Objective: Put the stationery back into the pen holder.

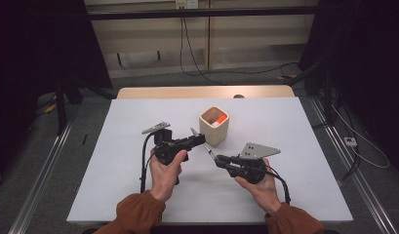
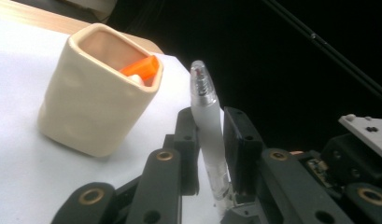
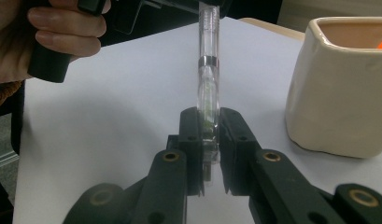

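A clear pen (image 1: 207, 150) with a frosted grip hangs above the white table (image 1: 129, 195), held between both grippers. My left gripper (image 1: 201, 140) is shut on it near the tip; in the left gripper view the pads squeeze the frosted section of the pen (image 2: 202, 88) in my left gripper (image 2: 211, 140). My right gripper (image 1: 220, 160) is shut on the other end; in the right gripper view its jaws clamp the clear barrel of the pen (image 3: 208, 65) in my right gripper (image 3: 209, 130). A cream square cup (image 1: 214, 126) stands just behind, with an orange object (image 1: 220, 118) inside.
The cup (image 2: 95, 93) sits close to the left of the pen tip, the orange piece (image 2: 142, 67) leaning in its corner. In the right gripper view the cup (image 3: 338, 88) stands at the right. A wooden strip (image 1: 202, 91) borders the table's far edge.
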Demonstrator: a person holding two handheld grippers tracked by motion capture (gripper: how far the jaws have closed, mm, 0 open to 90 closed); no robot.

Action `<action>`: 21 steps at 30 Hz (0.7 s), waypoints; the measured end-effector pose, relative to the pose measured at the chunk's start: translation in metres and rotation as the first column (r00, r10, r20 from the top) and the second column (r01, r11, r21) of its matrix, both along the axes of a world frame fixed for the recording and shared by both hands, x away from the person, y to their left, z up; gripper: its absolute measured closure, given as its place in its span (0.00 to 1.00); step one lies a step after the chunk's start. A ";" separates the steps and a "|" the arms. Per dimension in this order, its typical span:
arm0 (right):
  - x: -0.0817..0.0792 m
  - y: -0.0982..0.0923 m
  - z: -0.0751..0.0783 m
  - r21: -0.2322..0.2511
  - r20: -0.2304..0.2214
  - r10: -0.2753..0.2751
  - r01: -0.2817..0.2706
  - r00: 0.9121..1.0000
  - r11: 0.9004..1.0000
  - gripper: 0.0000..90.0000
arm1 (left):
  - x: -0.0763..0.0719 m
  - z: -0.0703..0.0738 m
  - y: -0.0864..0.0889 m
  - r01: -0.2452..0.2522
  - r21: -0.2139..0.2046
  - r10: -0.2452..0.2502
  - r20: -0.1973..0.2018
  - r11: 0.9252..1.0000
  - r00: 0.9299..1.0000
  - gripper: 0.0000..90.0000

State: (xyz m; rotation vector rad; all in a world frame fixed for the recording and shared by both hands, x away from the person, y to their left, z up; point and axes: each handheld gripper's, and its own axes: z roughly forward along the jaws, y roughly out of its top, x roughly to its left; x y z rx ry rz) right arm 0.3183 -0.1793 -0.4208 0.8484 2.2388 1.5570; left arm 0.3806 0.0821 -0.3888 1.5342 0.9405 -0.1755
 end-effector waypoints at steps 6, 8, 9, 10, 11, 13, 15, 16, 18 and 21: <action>0.003 0.002 -0.004 0.001 -0.031 0.018 -0.018 0.999 1.000 0.89 | -0.002 0.001 -0.003 0.017 0.008 -0.017 0.023 1.000 1.000 0.89; 0.004 0.002 -0.004 0.004 -0.033 0.022 -0.021 0.999 1.000 0.85 | -0.002 0.001 -0.003 0.022 0.013 -0.023 0.033 1.000 0.999 0.89; 0.004 0.001 -0.004 0.008 -0.037 0.022 -0.022 0.999 1.000 0.80 | -0.002 0.001 -0.003 0.024 0.014 -0.024 0.035 1.000 0.999 0.89; 0.004 0.001 -0.004 0.011 -0.043 0.024 -0.023 0.999 1.000 0.74 | -0.002 0.001 -0.002 0.025 0.015 -0.025 0.037 1.000 0.999 0.89; 0.004 0.001 -0.004 0.008 -0.047 0.022 -0.021 0.999 1.000 0.70 | -0.002 0.002 -0.002 0.023 0.019 -0.024 0.042 1.000 0.999 0.89; 0.005 0.001 -0.004 -0.003 -0.062 0.020 -0.021 0.998 1.000 0.63 | -0.003 0.004 -0.002 0.024 0.044 -0.027 0.075 0.999 0.997 0.89; 0.005 0.000 -0.004 -0.003 -0.074 0.017 -0.017 0.997 1.000 0.56 | -0.004 0.007 -0.003 0.016 0.064 -0.023 0.110 0.998 0.994 0.89; 0.005 -0.002 -0.003 -0.003 -0.076 0.010 -0.011 0.997 1.000 0.52 | -0.005 0.008 -0.003 0.017 0.067 -0.025 0.118 0.998 0.993 0.89; 0.005 -0.005 -0.001 0.004 -0.080 -0.009 0.010 0.997 1.000 0.46 | -0.005 0.011 -0.002 0.019 0.075 -0.028 0.131 0.997 0.991 0.89; 0.006 -0.011 0.001 0.009 -0.081 -0.039 0.040 0.996 0.999 0.39 | -0.005 0.013 -0.001 0.024 0.083 -0.036 0.148 0.996 0.988 0.89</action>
